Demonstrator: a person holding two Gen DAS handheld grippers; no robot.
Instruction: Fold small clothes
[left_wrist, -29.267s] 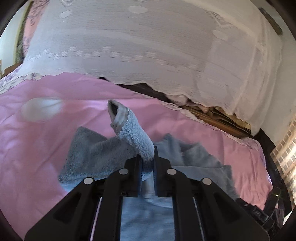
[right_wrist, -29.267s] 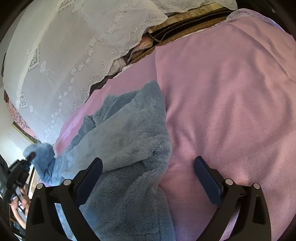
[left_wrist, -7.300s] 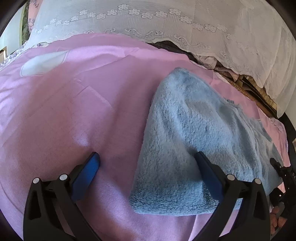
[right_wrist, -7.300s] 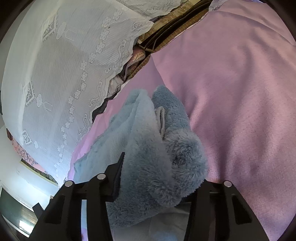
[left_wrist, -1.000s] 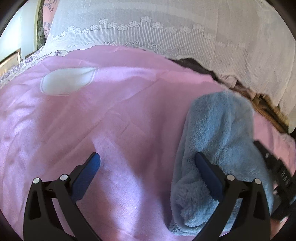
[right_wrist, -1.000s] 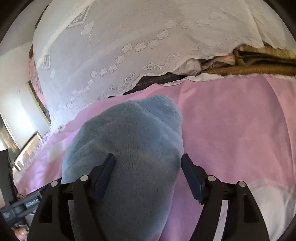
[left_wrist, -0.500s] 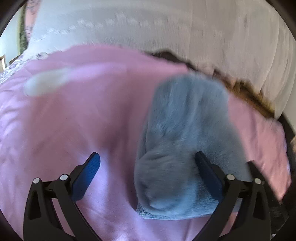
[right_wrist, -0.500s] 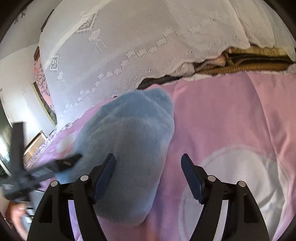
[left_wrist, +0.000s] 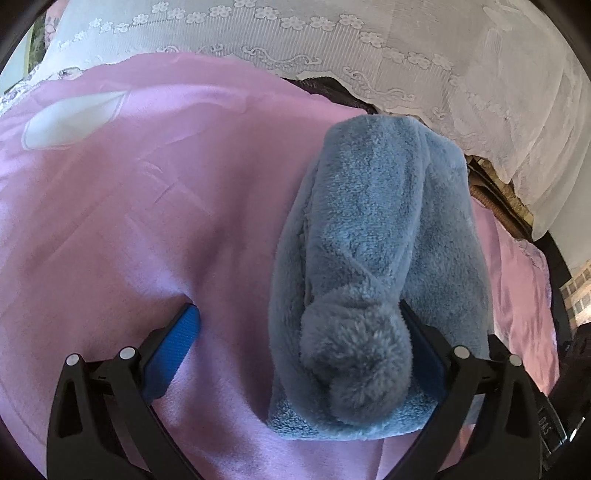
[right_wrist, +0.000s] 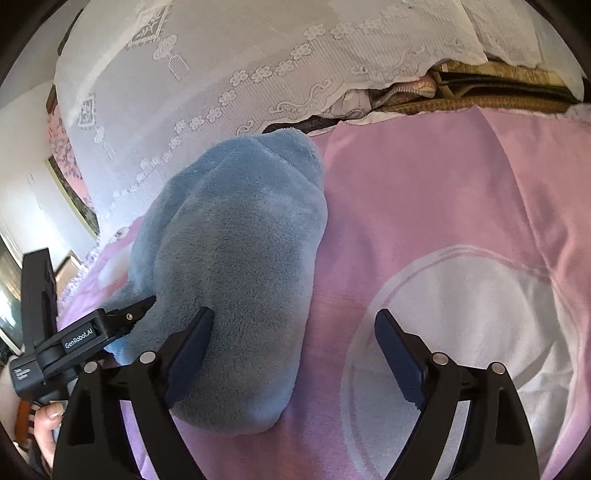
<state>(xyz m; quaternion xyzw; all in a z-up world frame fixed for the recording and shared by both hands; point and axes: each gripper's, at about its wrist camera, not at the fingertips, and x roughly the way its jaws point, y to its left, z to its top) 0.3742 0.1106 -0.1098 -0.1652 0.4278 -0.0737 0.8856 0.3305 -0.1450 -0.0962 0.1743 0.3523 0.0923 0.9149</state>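
Note:
A fluffy blue garment (left_wrist: 376, 258) lies folded in a thick bundle on the pink bedspread (left_wrist: 147, 206), with a pompom at its near end. It also shows in the right wrist view (right_wrist: 240, 258). My left gripper (left_wrist: 299, 332) is open, its jaws wide; its right finger rests against the bundle's near end and its left finger is on the bare spread. My right gripper (right_wrist: 293, 332) is open and empty; its left finger touches the bundle's right side. The left gripper also shows in the right wrist view (right_wrist: 110, 325).
A white lace cover (left_wrist: 332, 55) hangs over stacked bedding behind the bed. The pink bedspread has a large white circle print (right_wrist: 461, 317) on the right. Dark furniture and folded fabrics (right_wrist: 461, 92) sit at the bed's far edge.
The left gripper has shifted so the bundle sits further right and closer, against its right finger. The right gripper stays open beside the bundle, barely moved.

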